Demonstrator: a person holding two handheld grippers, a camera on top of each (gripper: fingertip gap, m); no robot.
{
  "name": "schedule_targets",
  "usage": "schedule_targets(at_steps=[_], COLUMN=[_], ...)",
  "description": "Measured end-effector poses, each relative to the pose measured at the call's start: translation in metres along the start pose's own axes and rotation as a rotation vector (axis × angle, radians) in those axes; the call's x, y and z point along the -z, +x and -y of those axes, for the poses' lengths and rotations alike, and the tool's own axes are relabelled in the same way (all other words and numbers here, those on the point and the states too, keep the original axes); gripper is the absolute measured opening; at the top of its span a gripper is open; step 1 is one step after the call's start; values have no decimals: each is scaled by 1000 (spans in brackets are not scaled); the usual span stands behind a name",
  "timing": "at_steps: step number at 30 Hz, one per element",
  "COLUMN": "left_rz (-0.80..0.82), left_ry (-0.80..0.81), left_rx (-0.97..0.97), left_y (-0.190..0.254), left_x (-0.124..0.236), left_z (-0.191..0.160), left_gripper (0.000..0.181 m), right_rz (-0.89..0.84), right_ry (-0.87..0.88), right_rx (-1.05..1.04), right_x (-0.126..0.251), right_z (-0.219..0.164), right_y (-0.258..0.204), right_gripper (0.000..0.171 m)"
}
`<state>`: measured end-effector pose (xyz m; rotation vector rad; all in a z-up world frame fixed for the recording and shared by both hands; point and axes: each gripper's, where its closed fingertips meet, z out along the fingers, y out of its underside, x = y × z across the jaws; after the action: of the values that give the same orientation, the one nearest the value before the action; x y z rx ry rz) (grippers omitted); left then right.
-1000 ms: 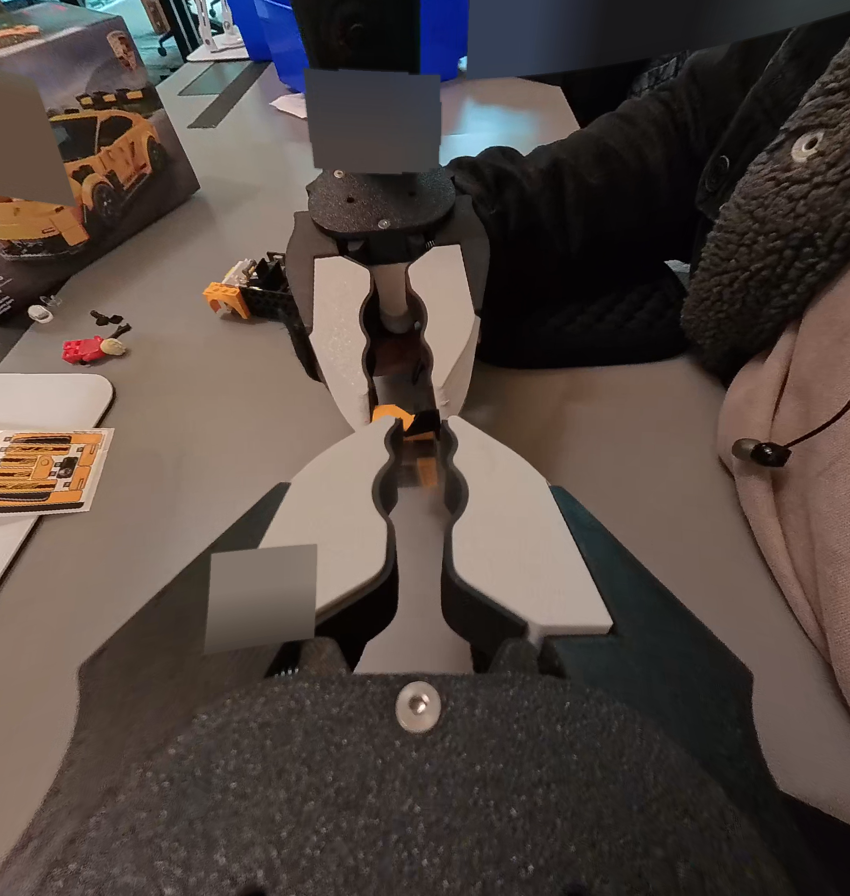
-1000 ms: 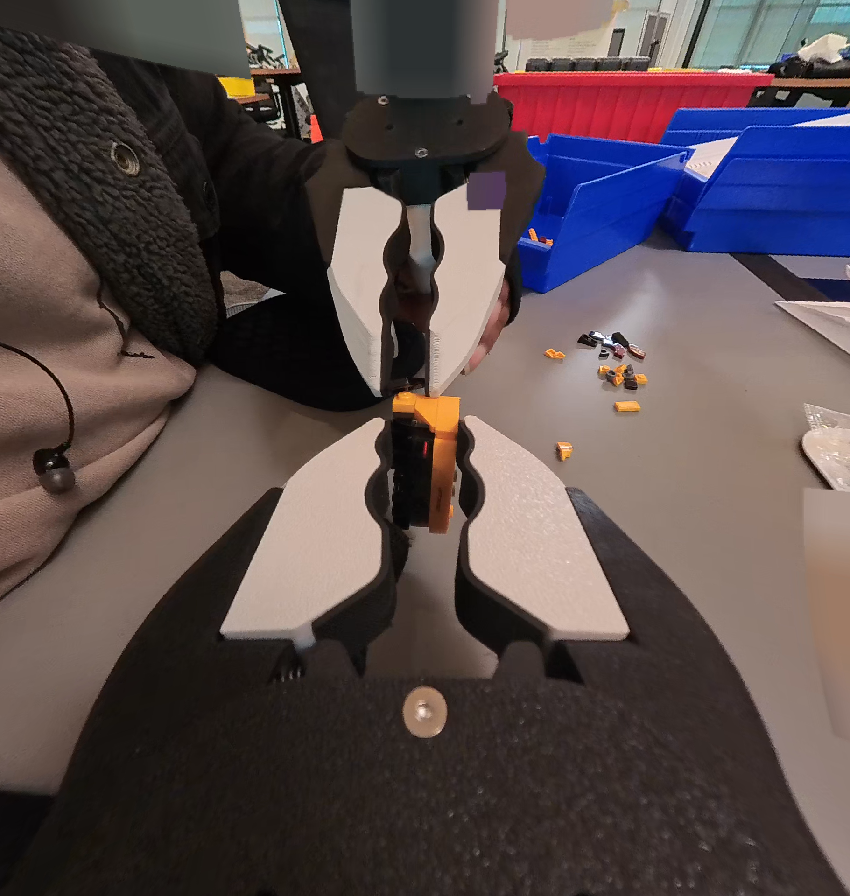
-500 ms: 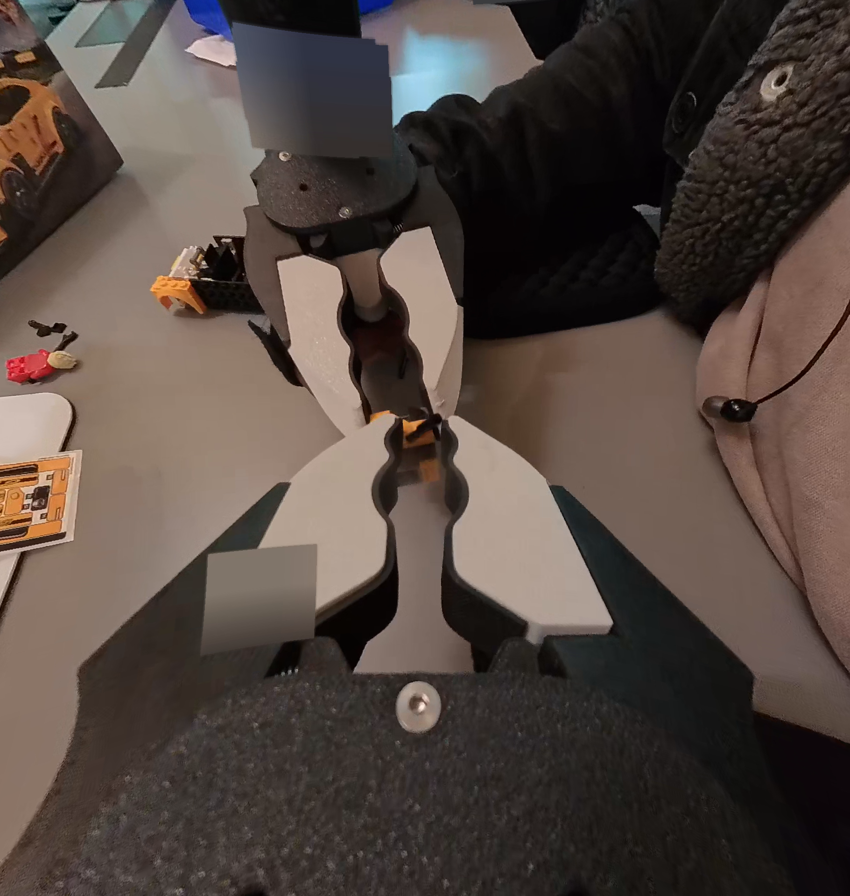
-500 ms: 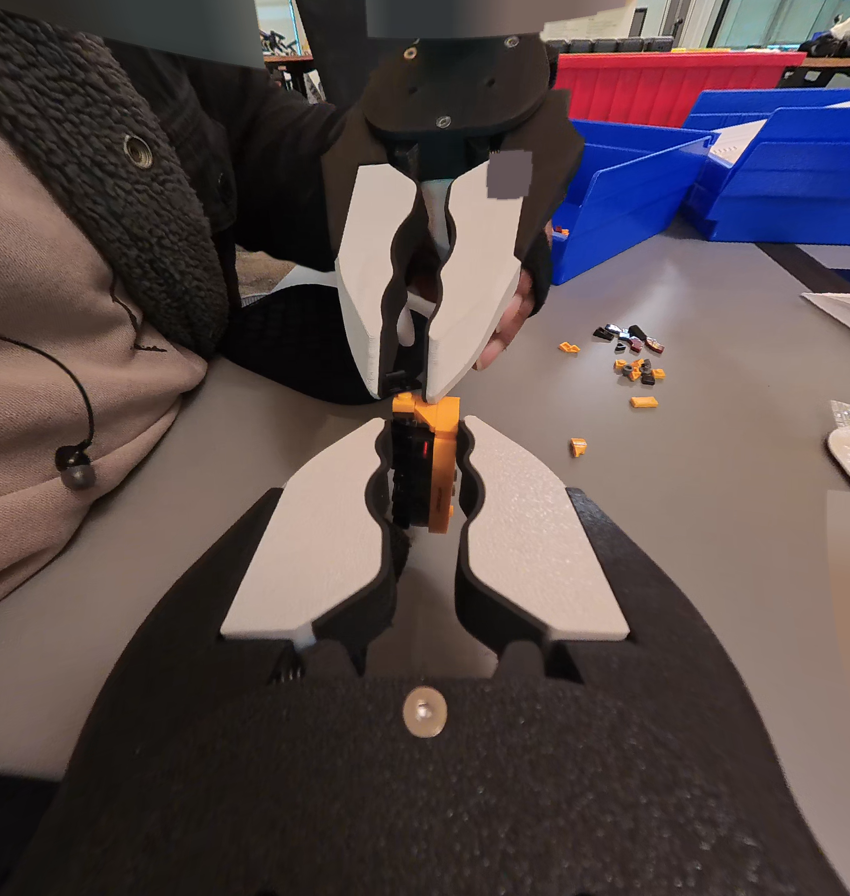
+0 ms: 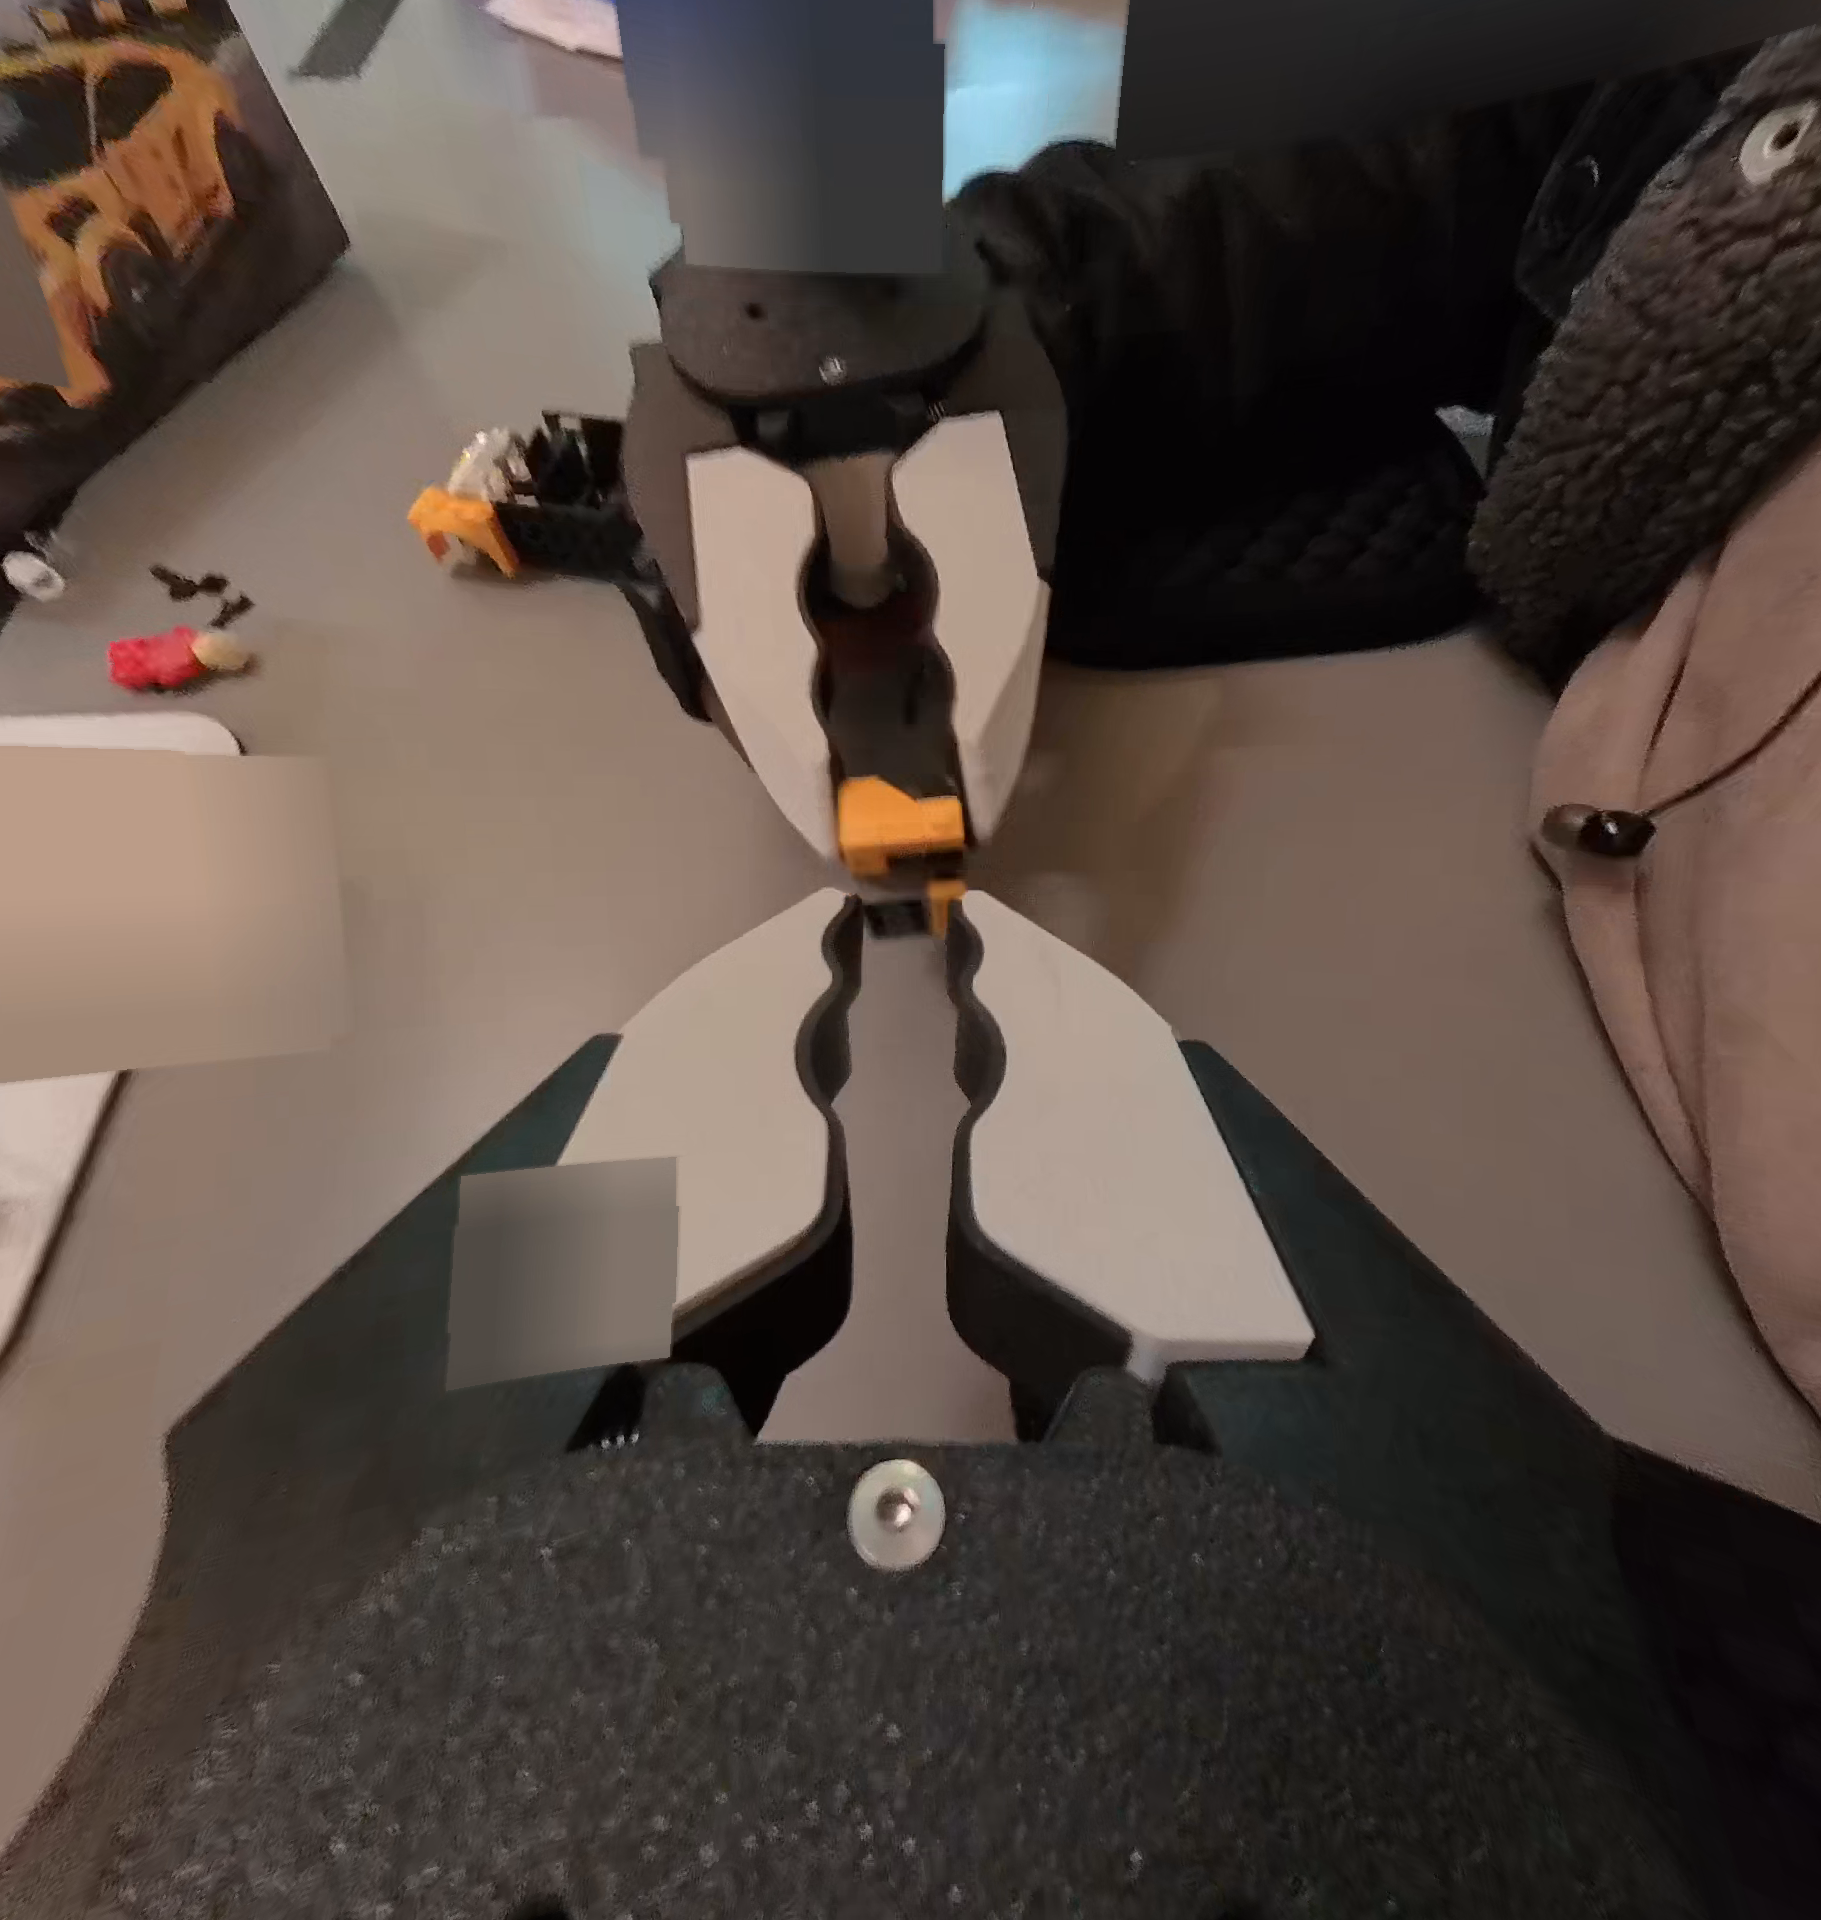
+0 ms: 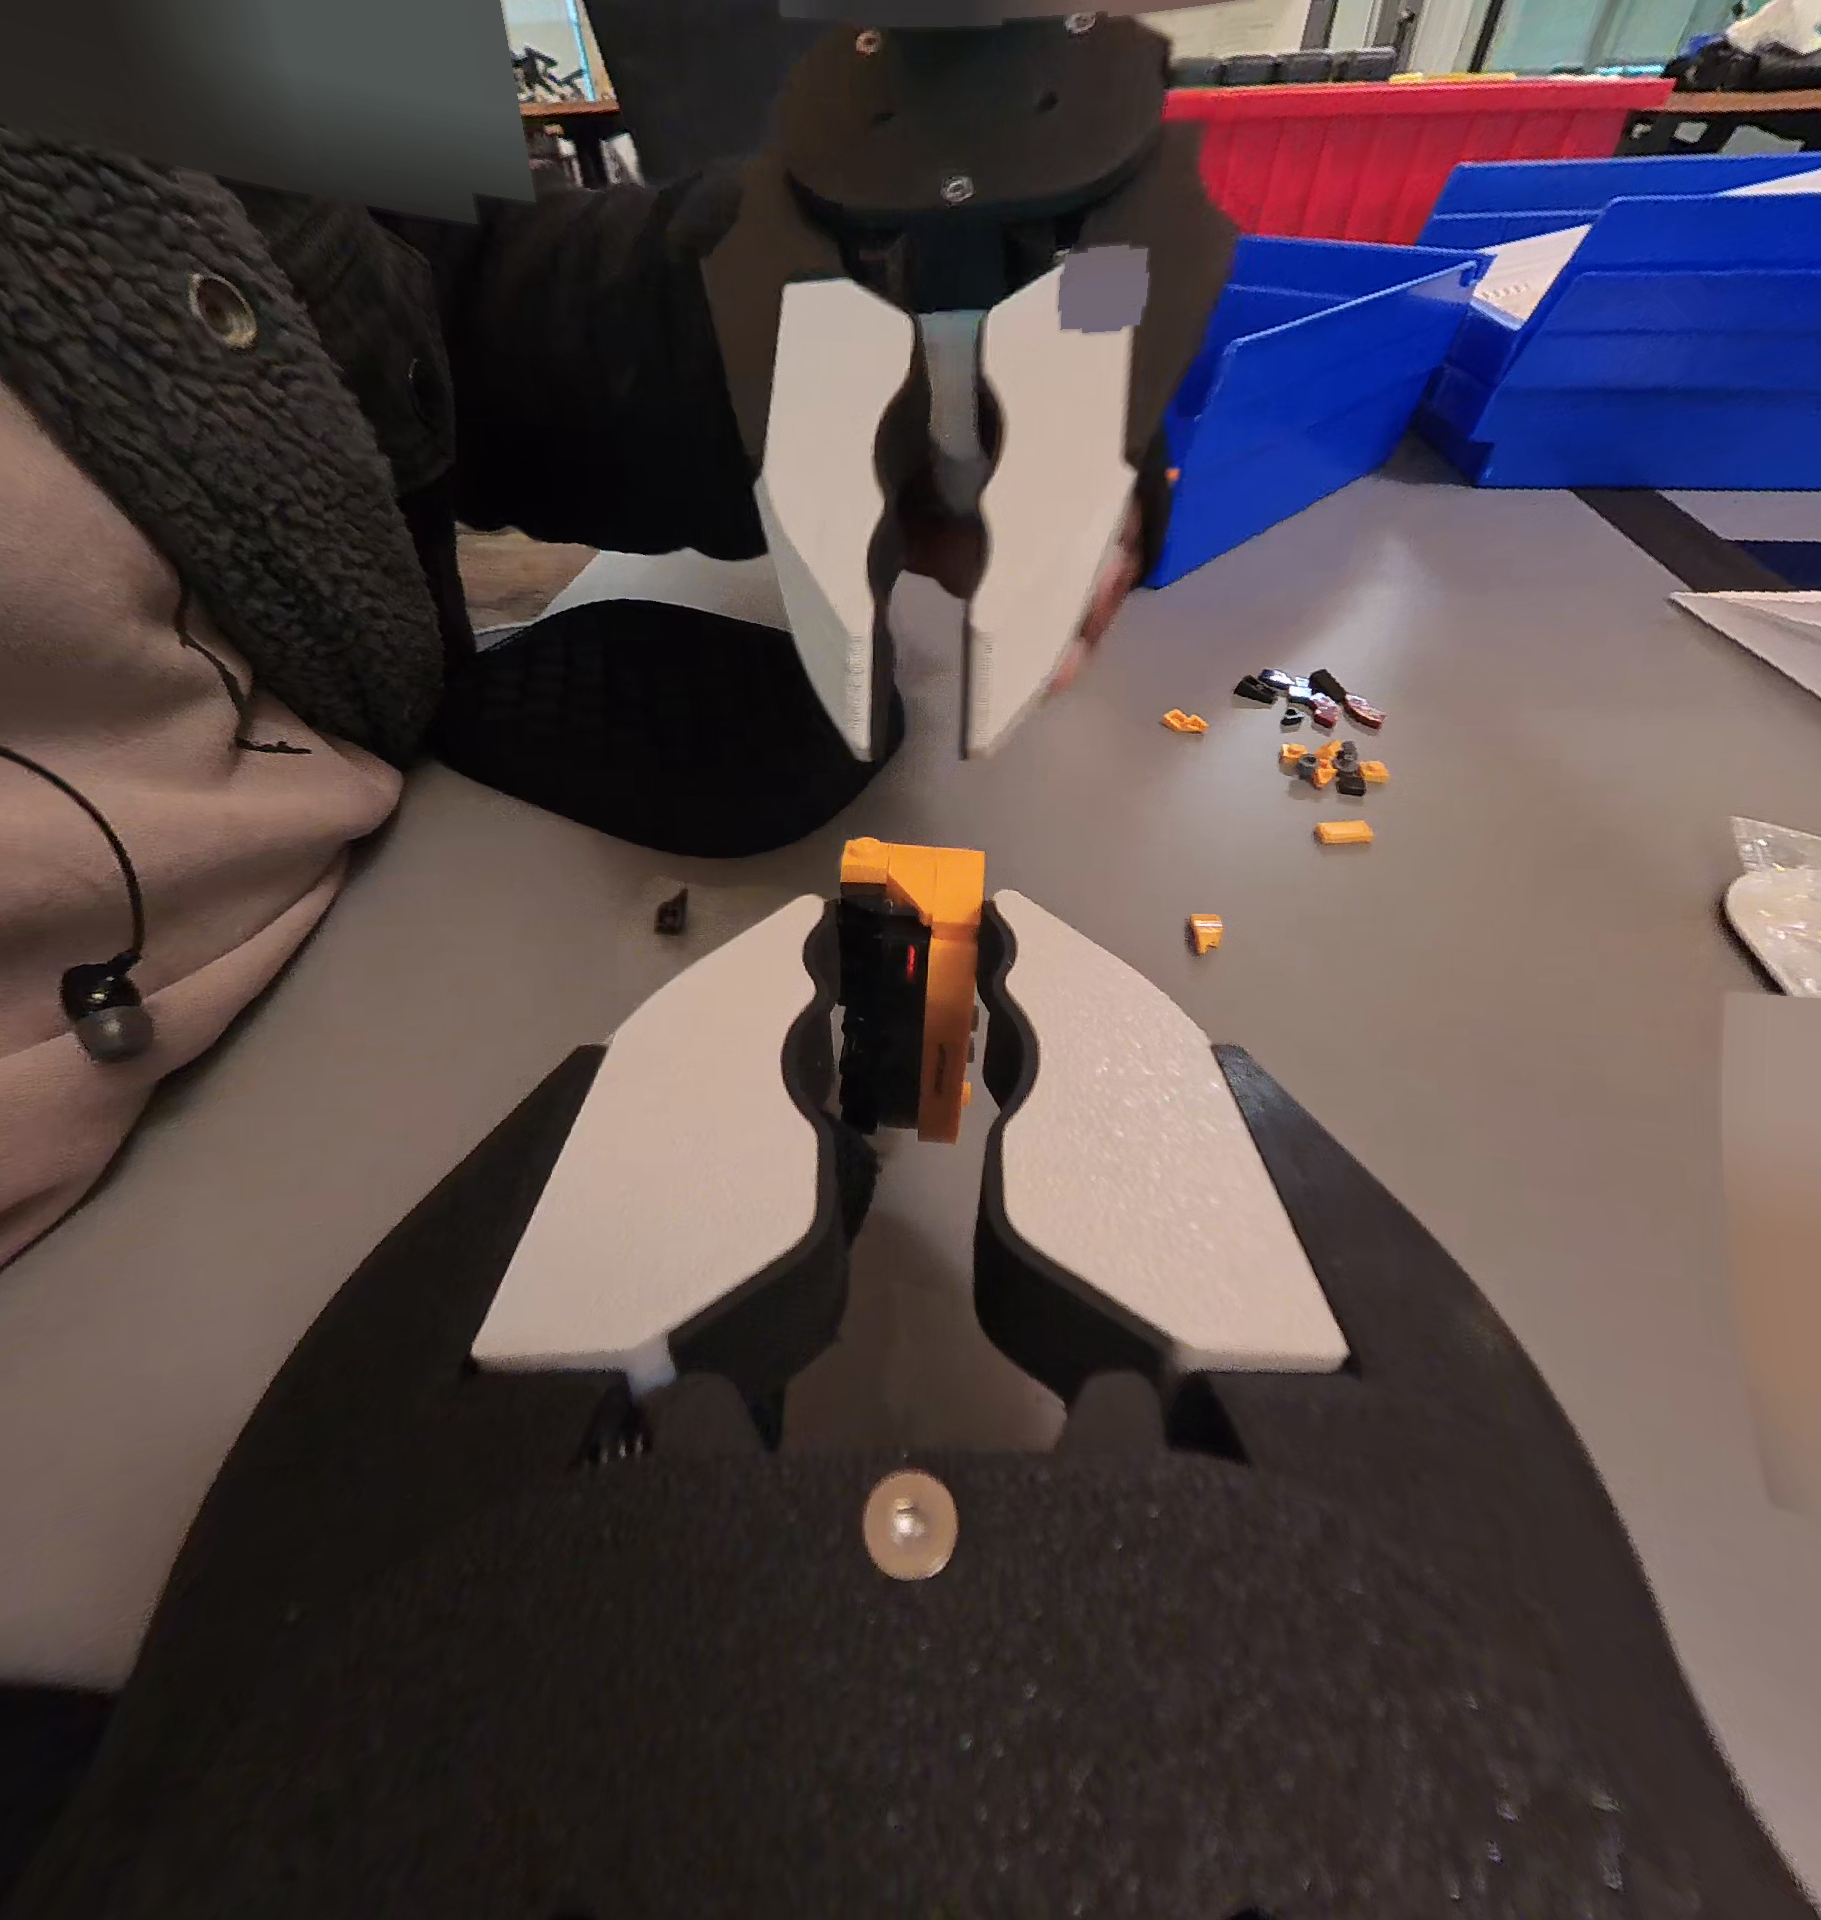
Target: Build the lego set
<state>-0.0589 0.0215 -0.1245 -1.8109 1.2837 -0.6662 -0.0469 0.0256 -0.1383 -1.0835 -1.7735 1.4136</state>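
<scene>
Clamped in the right gripper (image 6: 911,914): an orange-and-black lego sub-assembly (image 6: 927,997), standing on edge between the white fingers, orange side to the right, black side to the left, orange end poking out past the tips. Facing it tip to tip, held above the grey table (image 6: 1457,1091): the left gripper (image 5: 901,920), jaws a narrow gap apart. Cannot tell whether it grips anything: shows a small black-and-orange bit (image 5: 906,916) at its tips in the left wrist view, nothing visible between them in the right wrist view. Apart from the sub-assembly in the right wrist view, just short of it in the left. On the table near the right gripper's left finger: one tiny black piece (image 6: 670,912). Off to the right: a single orange brick (image 6: 1205,930), then a small scatter of orange and black bricks (image 6: 1327,764). Behind those: blue bins (image 6: 1664,343) and a red bin (image 6: 1405,145). On the other side: a partly built black-and-orange chassis (image 5: 553,499), a small red piece (image 5: 153,660), and the set's box (image 5: 127,208) with a yellow car pictured.
</scene>
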Motion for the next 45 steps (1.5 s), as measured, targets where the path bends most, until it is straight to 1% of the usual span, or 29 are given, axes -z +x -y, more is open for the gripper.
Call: schedule_targets(at_steps=[3, 8, 11, 14, 17, 21, 27, 29, 33, 36, 39, 41, 45], left_rz=[-60, -157, -154, -108, -53, 4, -25, -39, -89, -95, -94, -74, -20], left_ry=[-73, -264, -352, -426, -436, -496, -547, -556, -554, -556, -559, -550, -496], left_rx=[36, 45, 40, 7, -14, -120, -202, -207, -165, -187, -190, -195, -201], left_y=[21, 69, 86, 91, 88, 84, 85, 85, 90, 92, 91, 88, 79], left_x=[3, 4, 0, -3, -6, -9, -11, -11, -11, -11, -12, -13, -16], left_z=[-19, -60, -76, -89, -89, -95, -96, -96, -97, -97, -97, -97, -92], left_gripper=[14, 11, 10, 12, 12, 7, 6, 6, 14, 7, 6, 0, 0], right_rz=[-26, -34, -36, -39, -39, -38, -34, -32, -28, -26, -26, -26, -27], right_ry=[-4, -14, -19, -24, -29, -35, -45, -47, -52, -53, -56, -56, -57], right_rx=[-9, -9, -8, -7, -4, -2, 0, -2, -3, -4, -5, -4, -6], right_x=[1, 0, 0, -1, -1, -2, -3, -3, -3, -3, -3, -4, -4], right_z=[-2, -3, -4, -5, -6, -6, -8, -8, -9, -9, -9, -9, -10], right_y=[6, 7, 7, 7, 6, 6, 5, 5, 4, 4, 4, 4, 4], right_gripper=[25, 25, 25, 25, 25, 25, 25, 25, 25, 25, 25, 25, 25])
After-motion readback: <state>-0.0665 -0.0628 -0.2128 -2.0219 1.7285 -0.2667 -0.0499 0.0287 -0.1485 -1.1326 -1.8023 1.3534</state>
